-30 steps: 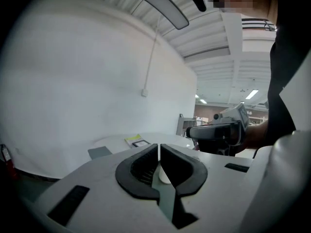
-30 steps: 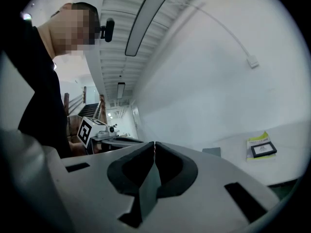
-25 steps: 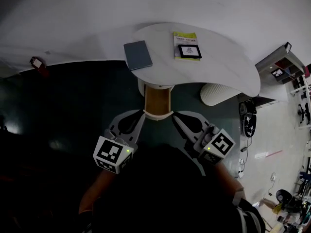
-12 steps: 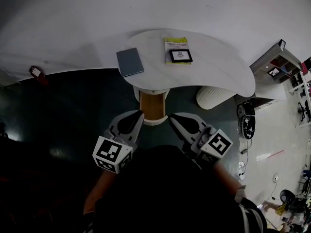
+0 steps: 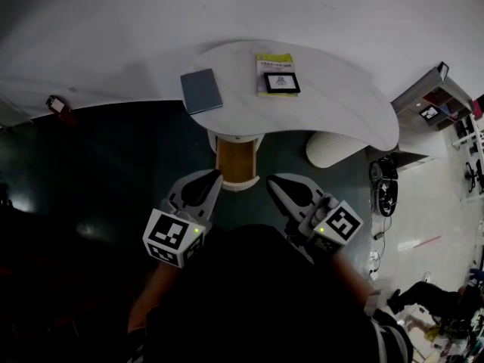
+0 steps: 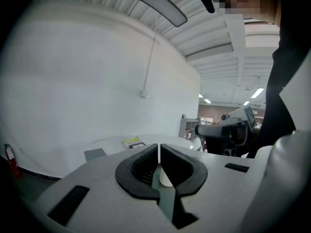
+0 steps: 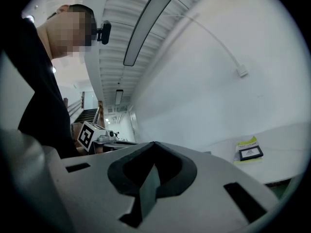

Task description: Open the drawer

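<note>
A dark floor (image 5: 113, 172) is bounded by a curved white wall (image 5: 113, 36), and a white, bean-shaped worktop (image 5: 333, 104) is set against that wall. On the worktop a grey notebook (image 5: 201, 91) is laid near the left end, and a yellow-green booklet (image 5: 274, 65) with a small black-framed panel (image 5: 280, 83) on it is placed beside it, apart from the notebook. Beneath the worktop's near edge the drawer (image 5: 237, 161) is seen from above, its wooden inside exposed and its white front turned toward the person. The left gripper (image 5: 215, 175) is held just left of the drawer's front, the right gripper (image 5: 271, 179) just right of it; contact cannot be made out. Both pairs of jaws are pressed together, and nothing is held between them.
</note>
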The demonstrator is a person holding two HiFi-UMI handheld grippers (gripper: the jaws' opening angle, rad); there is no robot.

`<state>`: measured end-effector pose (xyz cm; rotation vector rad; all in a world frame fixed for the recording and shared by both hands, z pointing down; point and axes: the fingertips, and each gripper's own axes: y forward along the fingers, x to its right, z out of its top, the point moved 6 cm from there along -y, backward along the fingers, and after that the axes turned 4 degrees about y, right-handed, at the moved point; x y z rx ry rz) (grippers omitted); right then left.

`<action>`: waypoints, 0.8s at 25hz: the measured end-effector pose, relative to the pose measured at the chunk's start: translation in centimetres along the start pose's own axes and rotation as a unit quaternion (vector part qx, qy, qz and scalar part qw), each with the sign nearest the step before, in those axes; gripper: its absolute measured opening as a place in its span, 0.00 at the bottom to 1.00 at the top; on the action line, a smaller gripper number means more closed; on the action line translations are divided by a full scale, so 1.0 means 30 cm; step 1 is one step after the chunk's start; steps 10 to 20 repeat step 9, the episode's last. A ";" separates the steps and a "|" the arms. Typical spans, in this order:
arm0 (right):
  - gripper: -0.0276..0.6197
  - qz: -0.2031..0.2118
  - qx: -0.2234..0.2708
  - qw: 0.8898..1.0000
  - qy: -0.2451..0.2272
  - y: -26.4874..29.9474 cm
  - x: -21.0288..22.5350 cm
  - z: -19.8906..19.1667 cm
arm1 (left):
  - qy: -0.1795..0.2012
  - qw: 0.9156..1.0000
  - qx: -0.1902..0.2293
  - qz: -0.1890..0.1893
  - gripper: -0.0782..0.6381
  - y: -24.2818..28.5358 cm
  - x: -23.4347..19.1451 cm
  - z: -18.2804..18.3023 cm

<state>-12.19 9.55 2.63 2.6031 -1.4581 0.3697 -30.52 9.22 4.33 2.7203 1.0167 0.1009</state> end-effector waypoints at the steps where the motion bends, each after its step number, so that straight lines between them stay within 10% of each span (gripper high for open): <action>1: 0.07 0.000 0.000 1.000 0.001 -0.003 0.004 -0.002 | -0.001 1.000 -0.002 -0.001 0.15 0.004 0.003 -0.004; 20: 0.07 -0.003 0.001 1.000 0.005 -0.012 0.022 0.000 | -0.007 1.000 -0.006 -0.010 0.15 0.031 0.022 -0.013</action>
